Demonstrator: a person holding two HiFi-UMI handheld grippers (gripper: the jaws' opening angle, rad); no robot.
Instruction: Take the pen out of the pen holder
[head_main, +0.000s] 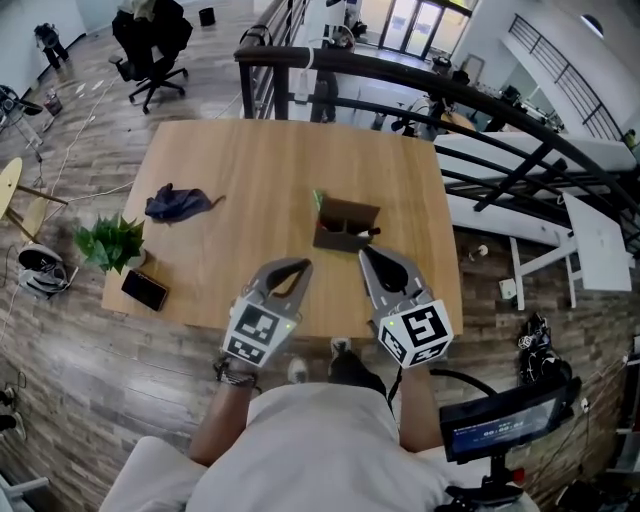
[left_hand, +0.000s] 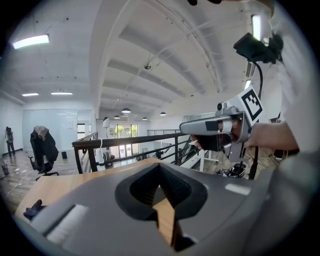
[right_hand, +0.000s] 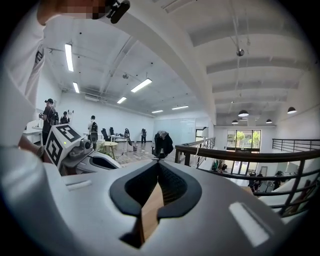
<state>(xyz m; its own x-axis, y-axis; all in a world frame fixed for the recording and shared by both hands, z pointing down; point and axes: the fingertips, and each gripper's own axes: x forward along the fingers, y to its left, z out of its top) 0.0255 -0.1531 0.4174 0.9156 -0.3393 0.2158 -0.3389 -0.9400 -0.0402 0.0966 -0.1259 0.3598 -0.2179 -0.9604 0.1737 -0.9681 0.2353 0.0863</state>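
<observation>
The left gripper (head_main: 300, 264) and right gripper (head_main: 368, 254) are both closed on nothing, just this side of the pen holder (head_main: 345, 226). The pen (head_main: 362, 234) lies dark inside it. The holder looks light, so a slanted pull, or closed jaws bumping it, could tip it.

Two claws are counted, the left claw (head_main: 300, 264) and the right claw (head_main: 366, 253), with one pen holder (head_main: 344, 226), one dark cloth (head_main: 176, 203), one potted plant (head_main: 110, 243) and one phone (head_main: 145, 290) on one worktop (head_main: 260, 170).
</observation>
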